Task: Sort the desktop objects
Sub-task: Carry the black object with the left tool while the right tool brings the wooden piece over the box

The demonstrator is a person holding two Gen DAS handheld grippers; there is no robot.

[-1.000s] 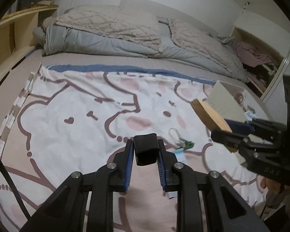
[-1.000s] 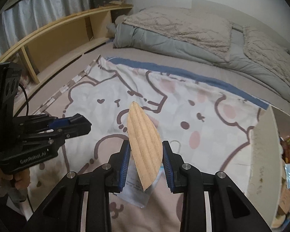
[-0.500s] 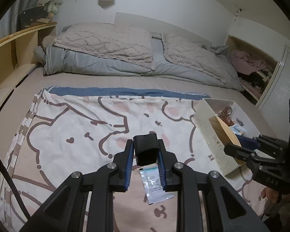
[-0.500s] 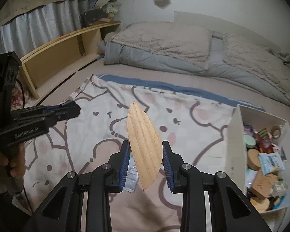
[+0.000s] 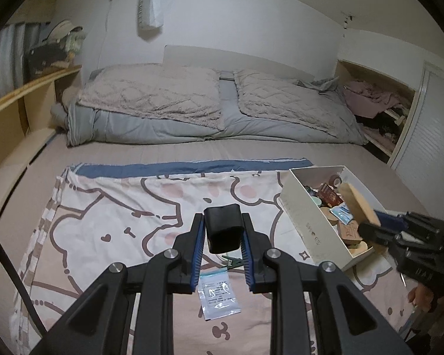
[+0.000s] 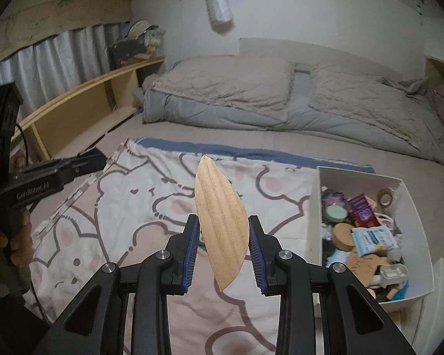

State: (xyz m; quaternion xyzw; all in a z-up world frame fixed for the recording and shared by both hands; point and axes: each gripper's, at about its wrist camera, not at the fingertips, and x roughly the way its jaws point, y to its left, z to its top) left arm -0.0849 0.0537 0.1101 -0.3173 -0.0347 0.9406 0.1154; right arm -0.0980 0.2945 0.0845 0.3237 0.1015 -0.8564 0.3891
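black left tongs [image 5: 223, 233] were clenched on a small black block [image 5: 223, 231] above the cartoon-print sheet [image 5: 118, 222] on the bed [image 5: 168, 148], while the right tongs [image 6: 223, 248] gripped a leaf-shaped wooden piece [image 6: 220, 222] edge-up, just left of the white box [image 6: 313, 207] filled with oddments.

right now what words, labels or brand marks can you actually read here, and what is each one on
"GenRobot.AI": white lettering on the side of the left hand-held gripper, seen from the right wrist view.
Grey lettering on the white box side wall: too faint to read.
Print on the clear sachet lying on the cartoon sheet: too small.
Letters on the right hand-held gripper body: partly cut off, unreadable.
Packets inside the box: blurred.
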